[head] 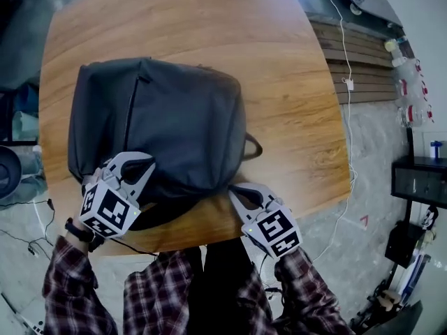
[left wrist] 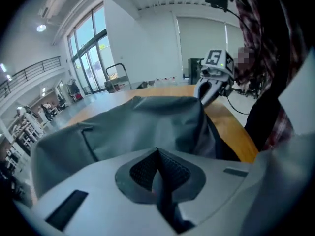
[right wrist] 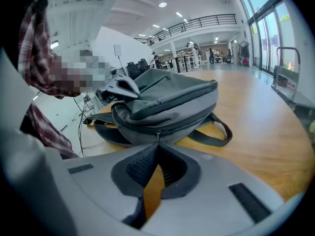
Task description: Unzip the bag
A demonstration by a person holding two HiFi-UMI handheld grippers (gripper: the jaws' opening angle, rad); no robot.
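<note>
Dark grey fabric bag (head: 167,124) lies flat on the round-cornered wooden bench (head: 293,117), its near end towards us and close to the bench's front edge. We judge the task to be at its very start. In the right gripper view the dark zip track (right wrist: 192,119) runs unbroken to either side of the small metal zip pull (right wrist: 157,134), with no gap showing anywhere, so nothing is unzipped yet.

The right gripper (right wrist: 157,145) is at the bag's near right side with its jaws brought together at the tips, and the pull hangs right into that meeting point. It looks to us as if the tab is pinched.

The left gripper (left wrist: 157,151) rests on the bag's near left corner with its jaws closed, pads meeting. Dark material fills the slot behind them, but we cannot tell whether any fabric is actually caught.

What seems done, then, is the set-up: one gripper on the pull, the other steadying the bag. The whole run of the zip is left to open.
</note>
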